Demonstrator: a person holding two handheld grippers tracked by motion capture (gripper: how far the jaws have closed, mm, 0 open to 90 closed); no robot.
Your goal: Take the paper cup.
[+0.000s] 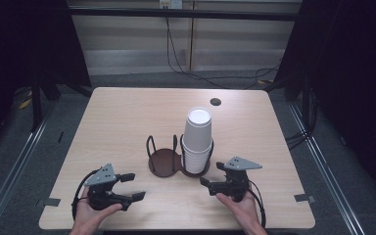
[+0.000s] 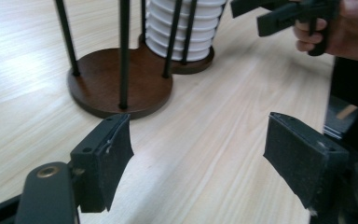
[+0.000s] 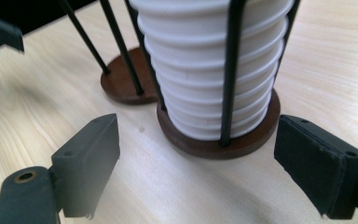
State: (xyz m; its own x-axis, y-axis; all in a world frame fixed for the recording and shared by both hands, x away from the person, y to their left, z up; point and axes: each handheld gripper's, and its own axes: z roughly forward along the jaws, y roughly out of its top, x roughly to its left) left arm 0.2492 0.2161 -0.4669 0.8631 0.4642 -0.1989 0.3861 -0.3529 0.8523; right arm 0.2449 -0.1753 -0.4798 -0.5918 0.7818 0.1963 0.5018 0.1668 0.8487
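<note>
Both tongs gape wide and empty: right tongs (image 1: 211,174) should straddle the cup stack (image 1: 197,142) at twelve o'clock squarely, left tongs (image 1: 132,186) bracing the holder (image 1: 164,161).

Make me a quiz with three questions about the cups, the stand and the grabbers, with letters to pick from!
1. Where is the stack of cups?
A. In the right ring of the stand
B. In the left ring
C. Lying on the table

2. What colour are the cups?
A. Red
B. White
C. Blue

3. How are the jaws of the right gripper?
A. Shut on a cup
B. Shut on nothing
C. Open

Answers:
1 A: in the high view the black rods of the right ring surround the stack.
2 B: every cup is white.
3 C: the right gripper view shows a wide gap between the jaws.
</note>
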